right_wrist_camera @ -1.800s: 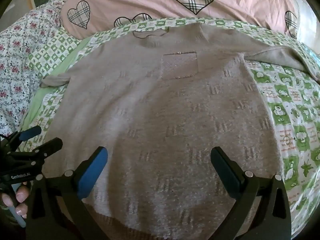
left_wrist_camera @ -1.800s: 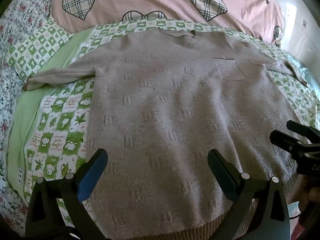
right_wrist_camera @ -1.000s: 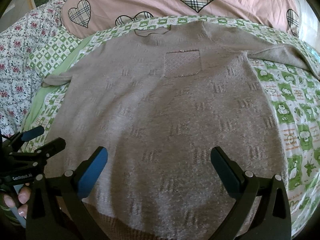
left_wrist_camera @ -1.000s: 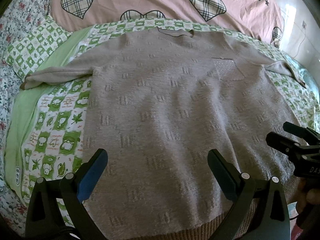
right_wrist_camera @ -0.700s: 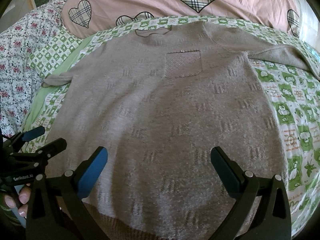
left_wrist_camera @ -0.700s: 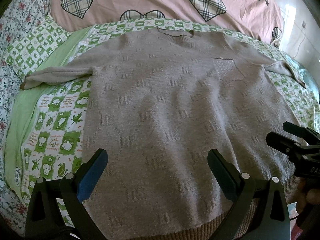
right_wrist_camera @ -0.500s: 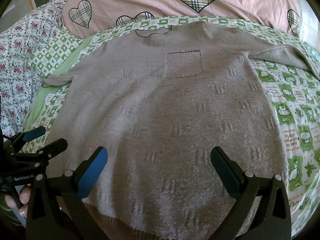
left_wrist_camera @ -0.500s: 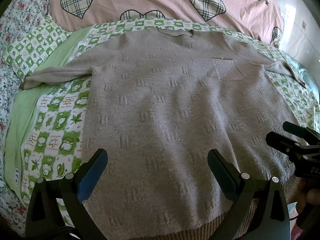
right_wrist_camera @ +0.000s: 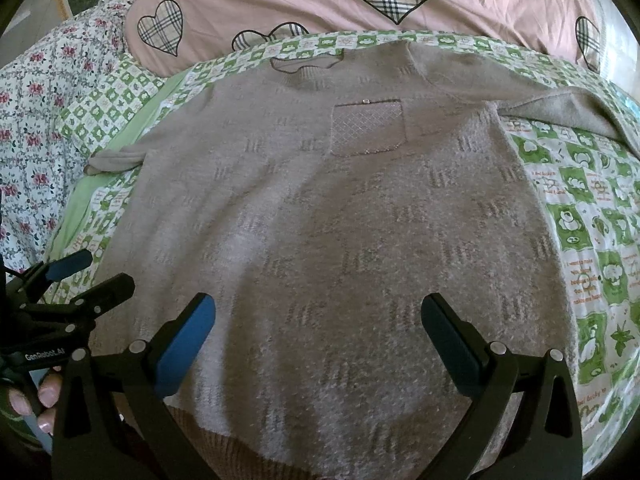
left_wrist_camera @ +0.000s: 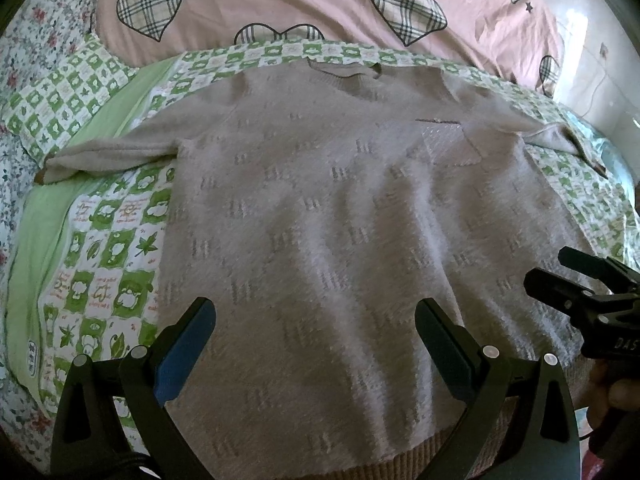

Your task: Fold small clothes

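A grey-beige knit sweater (left_wrist_camera: 328, 240) lies flat, front up, on the bed, neck away from me, with a chest pocket (left_wrist_camera: 448, 144) and both sleeves spread sideways. It also fills the right wrist view (right_wrist_camera: 340, 220), pocket (right_wrist_camera: 366, 128) near the top. My left gripper (left_wrist_camera: 314, 328) is open and empty above the sweater's lower left part. My right gripper (right_wrist_camera: 318, 328) is open and empty above its lower right part. Each gripper shows at the edge of the other's view, the right gripper (left_wrist_camera: 576, 280) and the left gripper (right_wrist_camera: 86, 276).
The sweater rests on a green-and-white checked sheet (left_wrist_camera: 108, 248). A pink quilt with plaid hearts (left_wrist_camera: 280, 4) lies behind the neck. A floral cover (right_wrist_camera: 32, 120) is at the left. The ribbed hem (left_wrist_camera: 400, 460) hangs at the near bed edge.
Both grippers have drifted slightly nearer and lower over the sweater; the view shifted a little. Both stay open and the sweater has not moved.
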Motion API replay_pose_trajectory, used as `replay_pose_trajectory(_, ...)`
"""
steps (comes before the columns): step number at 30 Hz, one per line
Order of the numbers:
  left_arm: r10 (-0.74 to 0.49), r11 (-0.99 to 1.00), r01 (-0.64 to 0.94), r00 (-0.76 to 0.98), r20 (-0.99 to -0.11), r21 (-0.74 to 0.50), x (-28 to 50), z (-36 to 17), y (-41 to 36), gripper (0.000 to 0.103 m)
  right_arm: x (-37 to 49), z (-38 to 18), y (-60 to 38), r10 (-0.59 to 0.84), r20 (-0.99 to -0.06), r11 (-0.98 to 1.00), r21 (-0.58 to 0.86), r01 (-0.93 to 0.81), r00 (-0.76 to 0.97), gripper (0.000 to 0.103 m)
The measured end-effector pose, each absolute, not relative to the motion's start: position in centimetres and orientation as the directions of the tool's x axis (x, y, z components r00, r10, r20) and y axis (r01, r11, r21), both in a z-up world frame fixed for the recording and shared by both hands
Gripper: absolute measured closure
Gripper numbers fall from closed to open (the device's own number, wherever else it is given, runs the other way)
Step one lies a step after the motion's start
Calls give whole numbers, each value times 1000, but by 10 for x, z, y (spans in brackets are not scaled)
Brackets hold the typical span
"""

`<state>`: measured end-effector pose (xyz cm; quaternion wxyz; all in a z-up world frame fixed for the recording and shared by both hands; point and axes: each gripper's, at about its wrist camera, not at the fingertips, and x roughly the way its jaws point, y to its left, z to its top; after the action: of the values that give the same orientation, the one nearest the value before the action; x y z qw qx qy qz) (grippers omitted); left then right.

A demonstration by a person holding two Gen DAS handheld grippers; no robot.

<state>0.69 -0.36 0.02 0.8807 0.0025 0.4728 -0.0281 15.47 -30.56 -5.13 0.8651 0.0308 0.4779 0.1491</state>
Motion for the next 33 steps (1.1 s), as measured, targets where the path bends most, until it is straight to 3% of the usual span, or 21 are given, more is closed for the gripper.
replay_pose_trajectory(11, -50, 999, 47, 654, -755, -25, 22, 5, 6, 3, 171, -47, -352, 298, -811, 955, 260, -146, 504, 1)
replay_pose_trajectory(18, -34, 999, 20, 658, -752, -28, 48, 8, 14, 3, 192, -35, -438, 261, -780, 940, 340, 36, 569, 1)
replay_pose_trajectory(20, -34, 999, 17, 655, -755, -31, 53, 8, 16, 3, 199, -33, -479, 224, -773, 920, 369, 133, 594, 5)
replay_pose_trajectory(22, -37, 999, 17, 650, -759, -34, 58, 6, 15, 3, 206, -34, -516, 197, -767, 890, 401, 216, 611, 17)
replay_pose_trajectory(30, -72, 997, 50, 598, -798, -52, 75, -8, -3, 3, 259, -35, -662, 45, -731, 724, 494, 482, 681, 32)
replay_pose_trajectory(33, -74, 997, 59, 577, -813, -49, 83, -14, -12, 3, 285, -42, -703, 8, -734, 651, 519, 554, 679, 33)
